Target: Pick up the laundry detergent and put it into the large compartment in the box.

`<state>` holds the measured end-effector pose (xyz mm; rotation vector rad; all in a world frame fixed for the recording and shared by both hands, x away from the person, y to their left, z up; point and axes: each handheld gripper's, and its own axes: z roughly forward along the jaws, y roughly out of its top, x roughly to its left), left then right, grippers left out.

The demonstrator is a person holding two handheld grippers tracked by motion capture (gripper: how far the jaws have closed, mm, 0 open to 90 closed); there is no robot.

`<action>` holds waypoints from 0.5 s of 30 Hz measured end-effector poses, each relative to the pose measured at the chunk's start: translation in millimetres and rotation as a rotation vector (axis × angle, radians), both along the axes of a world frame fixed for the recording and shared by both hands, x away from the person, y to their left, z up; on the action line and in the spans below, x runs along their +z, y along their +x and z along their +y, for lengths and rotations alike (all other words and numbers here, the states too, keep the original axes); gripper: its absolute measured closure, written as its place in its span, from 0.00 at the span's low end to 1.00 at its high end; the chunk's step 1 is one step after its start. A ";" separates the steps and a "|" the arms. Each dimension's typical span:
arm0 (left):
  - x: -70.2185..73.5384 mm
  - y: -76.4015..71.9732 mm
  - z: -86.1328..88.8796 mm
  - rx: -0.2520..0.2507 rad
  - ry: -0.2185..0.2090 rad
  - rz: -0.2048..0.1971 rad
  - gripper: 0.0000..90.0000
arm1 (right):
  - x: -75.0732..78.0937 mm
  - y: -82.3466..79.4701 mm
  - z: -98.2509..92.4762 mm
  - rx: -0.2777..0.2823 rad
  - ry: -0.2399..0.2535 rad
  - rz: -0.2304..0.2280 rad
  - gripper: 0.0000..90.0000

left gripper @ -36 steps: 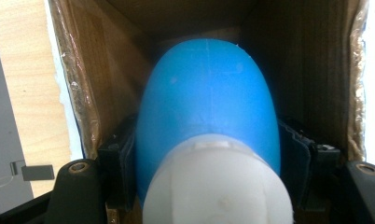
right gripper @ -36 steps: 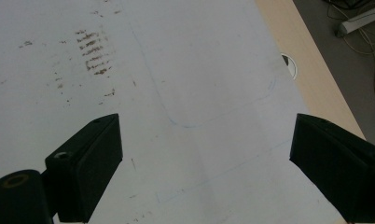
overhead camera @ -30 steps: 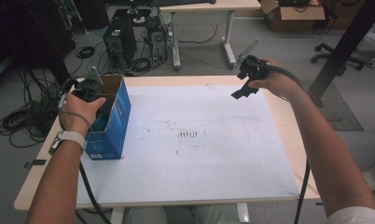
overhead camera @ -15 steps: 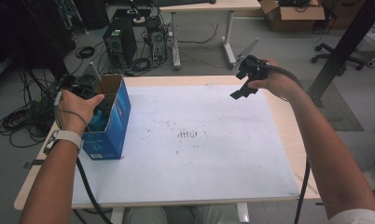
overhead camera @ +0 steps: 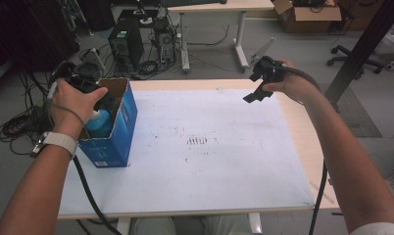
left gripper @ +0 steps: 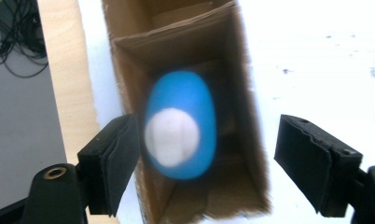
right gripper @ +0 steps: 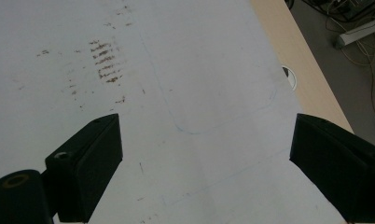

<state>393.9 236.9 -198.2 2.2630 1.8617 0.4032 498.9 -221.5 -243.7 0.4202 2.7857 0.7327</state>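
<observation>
Left hand-held gripper (left gripper: 209, 163) up over the open top of the blue carton (overhead camera: 117, 128), jaws released and just been opening wider, pads clear on either side of the blue bottle (left gripper: 188, 126). Bottle upright inside the carton, white cap (left gripper: 172, 137) toward the lens, blurred in the left gripper view; one pad just beside it, whether touching cannot be told; the other well apart. From the high view, bottle's blue shoulder (overhead camera: 99, 122) peeking below the left hand (overhead camera: 75, 100), carton standing at the left edge of the worktop (overhead camera: 209, 166), on the white sheet (overhead camera: 224, 186).

Right hand-held gripper (overhead camera: 256, 93) held above the far right part of the worktop, well apart from the carton. Jaws spread wide in the right gripper view, nothing between them, just the white sheet with brown smudges (right gripper: 104, 60) below.
</observation>
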 end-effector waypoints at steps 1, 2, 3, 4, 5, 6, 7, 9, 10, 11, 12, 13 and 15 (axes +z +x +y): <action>2.6 -1.5 -2.2 -0.008 -0.003 -0.005 0.24 | 0.2 -0.5 0.2 0.002 -0.002 0.002 0.10; 6.8 -4.1 -5.9 -0.025 -0.013 -0.011 0.24 | 0.0 -0.7 0.5 0.002 0.001 0.000 0.10; 10.1 -6.3 -9.1 -0.037 -0.024 -0.017 0.24 | 0.1 -1.1 0.3 0.002 -0.002 0.001 0.10; 13.0 -8.4 -12.7 -0.052 -0.026 -0.021 0.24 | 0.2 -1.3 0.2 0.002 -0.002 0.000 0.10; 16.7 -11.3 -17.1 -0.068 -0.034 -0.025 0.24 | 0.5 -1.4 0.2 0.002 -0.004 0.000 0.10; 18.8 -13.0 -19.9 -0.078 -0.035 -0.029 0.24 | 0.5 -1.6 0.3 0.002 0.000 -0.002 0.10; 21.5 -15.3 -24.1 -0.089 -0.040 -0.034 0.24 | 0.6 -1.8 0.5 0.002 0.000 -0.002 0.10; 26.4 -19.4 -31.6 -0.118 -0.056 -0.038 0.24 | 1.0 -2.3 0.9 0.003 -0.004 -0.002 0.10; 28.7 -21.6 -35.0 -0.131 -0.061 -0.046 0.24 | 1.0 -2.5 1.2 0.003 -0.004 -0.002 0.10; 31.2 -24.5 -39.4 -0.153 -0.064 -0.048 0.24 | 0.8 -2.8 1.3 0.003 -0.003 -0.002 0.10; 32.5 -26.2 -41.8 -0.168 -0.068 -0.048 0.24 | 0.8 -2.9 1.3 0.006 -0.006 -0.003 0.10; 33.4 -28.7 -45.5 -0.186 -0.074 -0.051 0.24 | 0.7 -3.3 1.3 0.004 -0.005 -0.003 0.10; 34.8 -33.9 -53.0 -0.225 -0.079 -0.045 0.23 | 0.4 -3.5 0.7 0.004 -0.005 -0.003 0.10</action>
